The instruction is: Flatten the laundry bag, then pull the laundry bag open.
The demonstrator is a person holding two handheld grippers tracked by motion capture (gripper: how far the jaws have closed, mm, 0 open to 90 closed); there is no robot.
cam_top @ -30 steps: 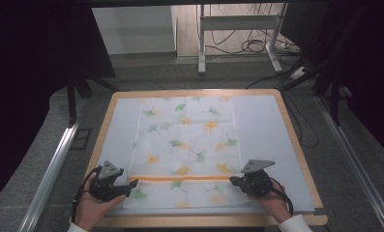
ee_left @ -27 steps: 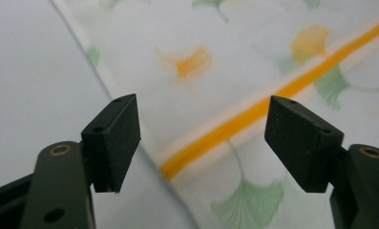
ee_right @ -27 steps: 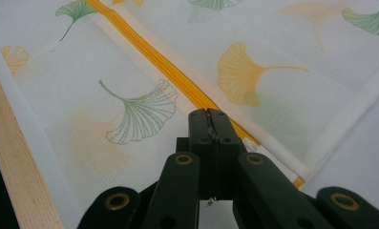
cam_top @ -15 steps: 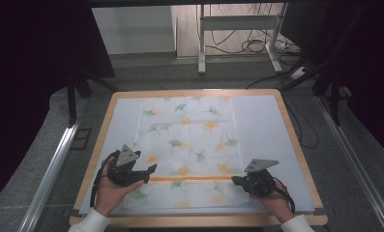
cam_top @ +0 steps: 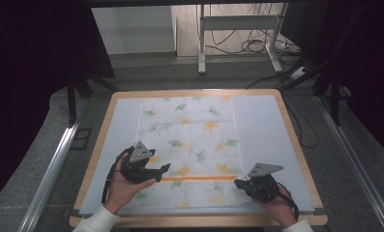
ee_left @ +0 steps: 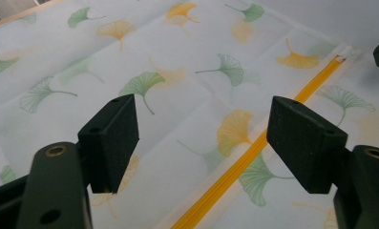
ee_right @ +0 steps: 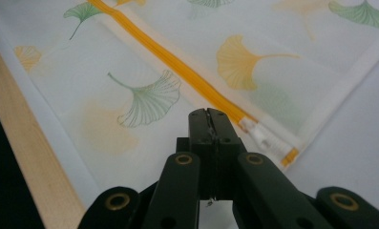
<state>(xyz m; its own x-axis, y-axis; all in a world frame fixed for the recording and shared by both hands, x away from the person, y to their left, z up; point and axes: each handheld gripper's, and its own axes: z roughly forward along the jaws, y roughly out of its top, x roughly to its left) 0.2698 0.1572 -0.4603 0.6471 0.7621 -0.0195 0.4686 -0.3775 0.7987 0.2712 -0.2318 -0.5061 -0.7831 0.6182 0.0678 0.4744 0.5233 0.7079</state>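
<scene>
A white pouch [cam_top: 189, 125] printed with green and orange ginkgo leaves lies flat on the table. An orange zipper [cam_top: 199, 178] runs across its near part. My left gripper [cam_top: 159, 174] hovers over the zipper's left end, tilted toward the right. In the left gripper view my left gripper [ee_left: 201, 124] stands wide open above the zipper [ee_left: 235, 164] with nothing between the jaws. My right gripper [cam_top: 238, 183] rests at the zipper's right end. There the right gripper [ee_right: 208, 114] is shut, its tip touching the tape beside the white zipper pull [ee_right: 262, 137]. Whether it pinches fabric is hidden.
The pouch lies on a white mat [cam_top: 262, 125] on a wooden-rimmed board [cam_top: 194, 92]. The board's near edge [ee_right: 29, 157] runs close to my right gripper. Grey floor, metal rails and a desk frame with cables lie beyond.
My left gripper has risen from the pouch's left edge and moved right, over the zipper's left end. The right gripper has stayed in place.
</scene>
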